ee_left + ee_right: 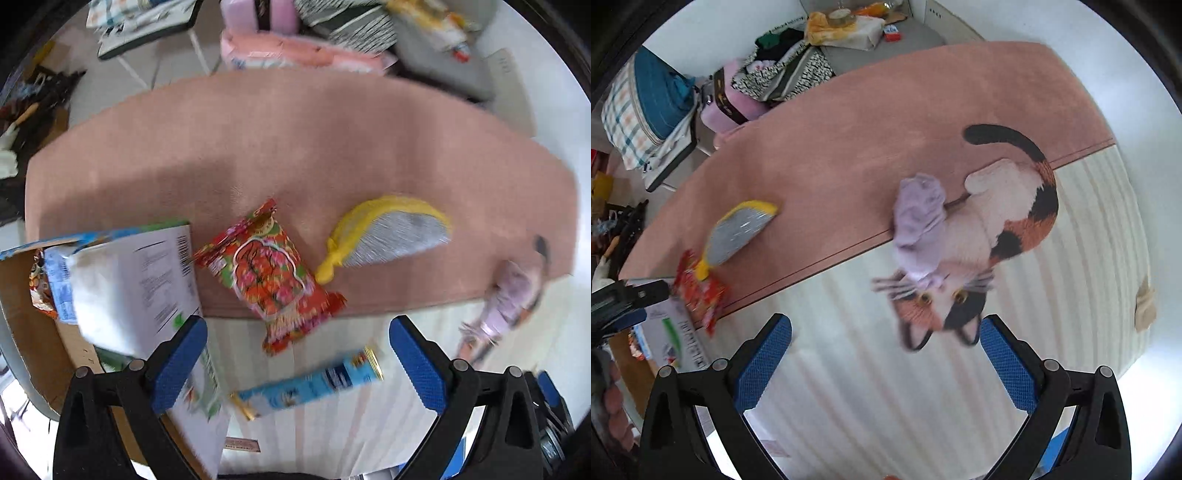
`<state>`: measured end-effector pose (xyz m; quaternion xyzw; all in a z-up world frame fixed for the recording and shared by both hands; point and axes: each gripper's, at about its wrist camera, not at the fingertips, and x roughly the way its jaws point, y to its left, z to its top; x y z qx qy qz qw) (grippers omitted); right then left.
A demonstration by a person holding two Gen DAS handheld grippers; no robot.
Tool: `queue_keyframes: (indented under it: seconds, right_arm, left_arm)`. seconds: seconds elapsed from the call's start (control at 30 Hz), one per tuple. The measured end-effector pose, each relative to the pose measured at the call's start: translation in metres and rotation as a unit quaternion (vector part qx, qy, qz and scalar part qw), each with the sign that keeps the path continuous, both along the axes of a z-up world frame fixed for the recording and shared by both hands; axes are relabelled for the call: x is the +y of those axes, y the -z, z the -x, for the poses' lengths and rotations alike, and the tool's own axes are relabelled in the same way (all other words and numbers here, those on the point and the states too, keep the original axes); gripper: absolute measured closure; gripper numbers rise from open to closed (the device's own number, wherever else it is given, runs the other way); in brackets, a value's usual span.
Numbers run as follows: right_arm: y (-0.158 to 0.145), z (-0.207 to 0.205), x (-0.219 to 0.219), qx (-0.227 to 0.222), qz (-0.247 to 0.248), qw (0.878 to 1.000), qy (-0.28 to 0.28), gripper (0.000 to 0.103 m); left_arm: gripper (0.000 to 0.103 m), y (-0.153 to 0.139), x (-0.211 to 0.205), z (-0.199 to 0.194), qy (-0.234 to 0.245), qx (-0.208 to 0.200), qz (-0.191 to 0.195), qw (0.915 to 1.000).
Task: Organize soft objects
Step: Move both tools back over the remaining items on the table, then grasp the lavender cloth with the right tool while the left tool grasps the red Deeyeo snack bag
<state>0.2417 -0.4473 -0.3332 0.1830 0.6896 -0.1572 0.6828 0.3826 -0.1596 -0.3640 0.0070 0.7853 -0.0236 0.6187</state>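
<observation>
left gripper [297, 354]: jaws wide, holding nothing, over blue packet [308, 384]
right gripper [886, 358]: jaws wide, holding nothing, above cat rug [979, 236]
box [33, 332]: far left, already has a white bag [129, 288] and some packets inside
progress: partly done, by my read
left to sort: red packet [271, 275], blue packet, yellow-grey pouch [388, 232], lilac cloth [919, 225] on the cat rug
next guess: blue packet, nearest left jaws

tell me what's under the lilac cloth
The lilac cloth lies on the calico cat picture woven into the striped rug, partly over the pink mat's edge. Whatever it covers is hidden.
</observation>
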Motion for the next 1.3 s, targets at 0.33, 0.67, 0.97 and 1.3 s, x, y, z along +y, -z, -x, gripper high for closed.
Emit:
queue_keyframes:
  seconds: [0.33,0.67,0.97,1.3]
  right_arm:
    - [0.069,-0.029,-0.055,0.051,-0.017,0.998,0.011,0.000]
    - [0.125,-0.041,-0.063,0.090,-0.081,0.993,0.011,0.018]
    - [0.131,-0.035,-0.051,0.096,-0.088,0.991,-0.008,0.058]
    - [0.128,-0.025,-0.017,0.104,-0.081,0.989,-0.060,0.056]
  left_arm:
    - [0.002,0.068,-0.011,-0.010,-0.019,0.055,-0.067,0.9961]
    - [0.024,0.066,-0.008,-0.006,-0.015,0.032,-0.082,0.9960]
    - [0.051,0.049,-0.012,0.032,0.025,-0.006,-0.093,0.9953]
    - [0.032,0.045,-0.042,0.078,0.094,-0.011,-0.032,0.9950]
